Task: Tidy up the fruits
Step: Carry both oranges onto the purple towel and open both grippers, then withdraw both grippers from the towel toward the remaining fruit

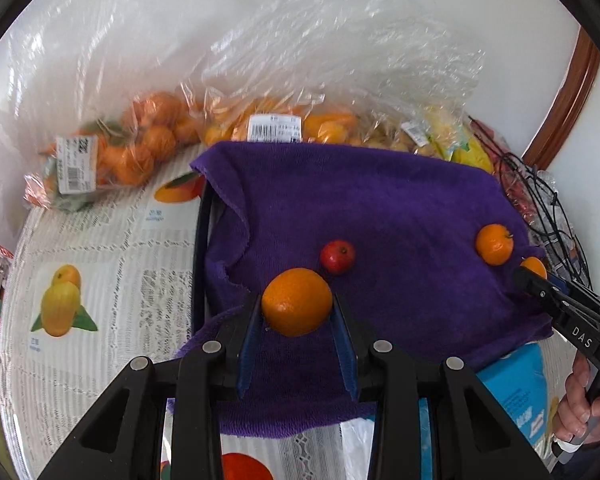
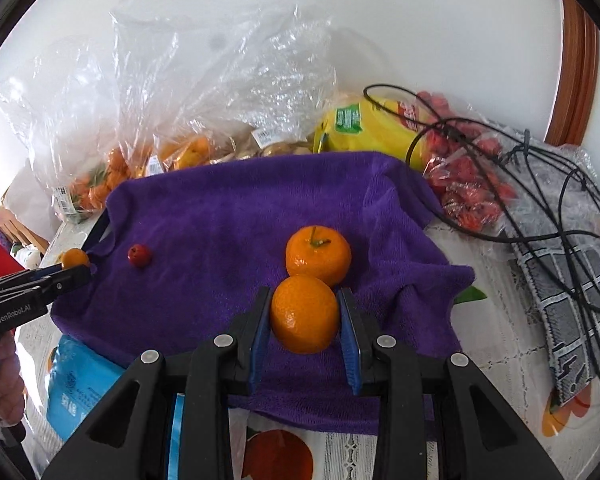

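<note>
Now, an orange clamped in each of my grippers

My left gripper (image 1: 296, 310) and right gripper (image 2: 305, 314) each pinch an orange above the purple towel (image 1: 380, 208); a careless release could roll fruit off.

Right gripper (image 2: 305, 312) is clamped on an orange (image 2: 304, 314) just above the purple towel (image 2: 220, 208), second orange (image 2: 318, 255) sitting right behind it.

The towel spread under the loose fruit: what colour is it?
Solid purple towel, no pattern; the right wrist view shows it best.
</note>
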`<state>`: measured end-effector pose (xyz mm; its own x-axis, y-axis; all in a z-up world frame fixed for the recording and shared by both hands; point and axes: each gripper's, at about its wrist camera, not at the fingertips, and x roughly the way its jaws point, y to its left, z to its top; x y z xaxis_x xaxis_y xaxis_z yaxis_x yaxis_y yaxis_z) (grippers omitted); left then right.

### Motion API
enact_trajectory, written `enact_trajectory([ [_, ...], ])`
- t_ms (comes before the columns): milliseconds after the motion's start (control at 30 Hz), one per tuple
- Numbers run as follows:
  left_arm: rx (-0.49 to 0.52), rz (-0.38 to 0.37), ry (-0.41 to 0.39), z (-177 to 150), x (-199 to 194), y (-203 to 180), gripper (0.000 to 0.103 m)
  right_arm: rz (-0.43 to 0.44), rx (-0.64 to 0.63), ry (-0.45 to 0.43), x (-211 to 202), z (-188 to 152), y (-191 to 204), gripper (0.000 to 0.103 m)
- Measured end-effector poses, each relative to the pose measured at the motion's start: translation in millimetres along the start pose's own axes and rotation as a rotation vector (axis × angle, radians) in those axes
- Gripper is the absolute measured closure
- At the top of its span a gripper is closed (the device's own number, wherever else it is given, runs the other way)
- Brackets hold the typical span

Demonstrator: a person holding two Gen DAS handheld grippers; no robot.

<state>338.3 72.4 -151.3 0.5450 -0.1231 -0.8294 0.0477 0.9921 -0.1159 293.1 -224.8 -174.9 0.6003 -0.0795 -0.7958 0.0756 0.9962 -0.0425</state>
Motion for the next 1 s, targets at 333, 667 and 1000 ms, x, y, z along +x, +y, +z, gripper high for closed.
enact_trajectory([
  [333,-0.005,-0.023,0.059,-6,21,-1,0.07,-0.018,-0.016,0.045,16,-8,-1,0.07],
  [667,-0.018,0.015,0.015,-12,-10,3,0.053,-0.026,-0.021,-0.057,-35,-6,9,0.046],
  [1000,0.01,0.044,-0.069,-57,-75,-3,0.052,-0.053,-0.053,-0.083,-97,-58,32,0.046],
])
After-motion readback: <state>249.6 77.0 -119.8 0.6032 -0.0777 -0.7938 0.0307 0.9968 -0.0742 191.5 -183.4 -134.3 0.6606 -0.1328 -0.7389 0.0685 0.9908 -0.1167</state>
